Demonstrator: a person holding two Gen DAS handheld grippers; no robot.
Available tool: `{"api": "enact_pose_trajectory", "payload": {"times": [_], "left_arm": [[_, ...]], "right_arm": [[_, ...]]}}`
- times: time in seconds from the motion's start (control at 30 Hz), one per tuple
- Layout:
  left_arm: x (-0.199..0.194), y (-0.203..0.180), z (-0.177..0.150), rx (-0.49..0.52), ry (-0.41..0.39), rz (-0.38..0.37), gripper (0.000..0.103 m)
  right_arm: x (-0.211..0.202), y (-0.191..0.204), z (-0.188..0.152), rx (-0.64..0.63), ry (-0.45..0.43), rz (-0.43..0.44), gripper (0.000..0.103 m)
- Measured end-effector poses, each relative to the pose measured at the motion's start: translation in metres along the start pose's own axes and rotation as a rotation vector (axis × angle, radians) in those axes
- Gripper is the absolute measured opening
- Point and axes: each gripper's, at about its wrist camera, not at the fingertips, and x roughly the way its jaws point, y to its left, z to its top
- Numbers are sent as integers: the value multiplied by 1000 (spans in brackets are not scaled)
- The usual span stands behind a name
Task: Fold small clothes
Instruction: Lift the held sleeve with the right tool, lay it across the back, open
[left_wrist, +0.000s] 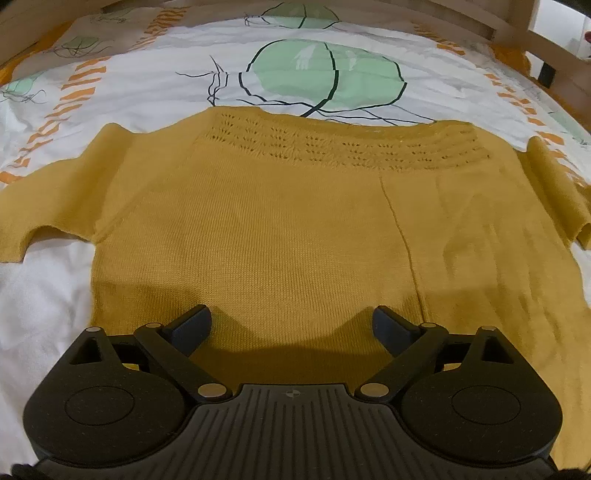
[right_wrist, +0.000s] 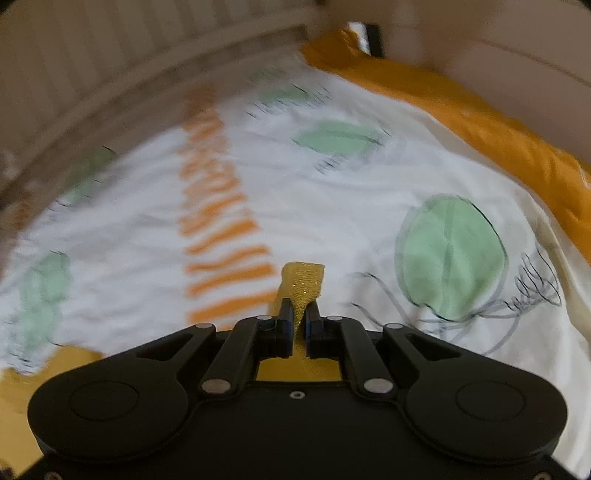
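Note:
A small mustard-yellow knit sweater (left_wrist: 280, 221) lies flat on the bed, neckline at the far side, short sleeves spread to the left and right. My left gripper (left_wrist: 291, 325) is open and empty, hovering over the sweater's near hem. In the right wrist view my right gripper (right_wrist: 299, 314) is shut on a bit of the yellow sweater (right_wrist: 303, 284), which sticks up between the fingers. That view is blurred by motion. More yellow knit shows at its lower left corner (right_wrist: 44, 373).
The bed cover (left_wrist: 155, 85) is white with green leaf shapes and orange striped bands. A wooden bed rail (left_wrist: 532, 37) runs at the far right. In the right wrist view an orange cloth (right_wrist: 498, 129) lies along the bed's edge and slats (right_wrist: 110, 55) at the back.

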Motion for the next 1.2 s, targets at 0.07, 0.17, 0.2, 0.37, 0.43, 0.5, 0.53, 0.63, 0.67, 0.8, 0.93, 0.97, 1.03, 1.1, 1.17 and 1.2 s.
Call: {"api": "enact_pose_trajectory", "payload": {"times": [0.07, 0.17, 0.2, 0.37, 0.43, 0.5, 0.53, 0.63, 0.67, 0.8, 0.93, 0.97, 1.03, 1.1, 1.17, 1.2], "left_arm": [[-3, 3, 0, -6, 1, -9, 93], [-12, 11, 0, -19, -6, -20, 90], [-15, 14, -1, -24, -9, -22, 90], [-36, 41, -4, -54, -43, -16, 90], [-43, 53, -6, -63, -56, -4, 90], [-49, 66, -8, -72, -66, 9, 90], [-52, 73, -10, -77, -69, 16, 90], [-59, 93, -17, -93, -75, 39, 90], [-60, 99, -19, -98, -75, 45, 90], [-66, 123, -30, -120, -67, 68, 90], [-68, 141, -38, -141, -57, 79, 90], [-69, 145, -40, -144, -56, 83, 90], [-69, 150, -42, -148, -55, 86, 90], [-69, 153, -43, -148, -52, 86, 90], [-69, 155, -44, -148, -49, 87, 90], [-70, 155, -44, -147, -48, 87, 90]], "right_arm": [[-17, 19, 8, 7, -16, 56, 12], [-41, 54, 19, 20, -35, 162, 12], [-48, 68, 21, 18, -38, 198, 12], [-69, 150, 18, -17, -9, 373, 12], [-73, 186, 11, -38, 9, 440, 12], [-74, 219, 2, -56, 29, 502, 12], [-73, 235, -4, -66, 39, 528, 12], [-66, 285, -25, -94, 78, 606, 12], [-62, 300, -32, -102, 92, 628, 12], [-43, 358, -70, -133, 148, 688, 13], [-22, 401, -113, -192, 197, 688, 13], [-18, 410, -123, -211, 208, 682, 14], [-7, 425, -142, -248, 226, 667, 22], [5, 436, -161, -272, 243, 661, 24], [12, 440, -173, -290, 258, 669, 50], [13, 441, -179, -296, 261, 683, 57]]}}
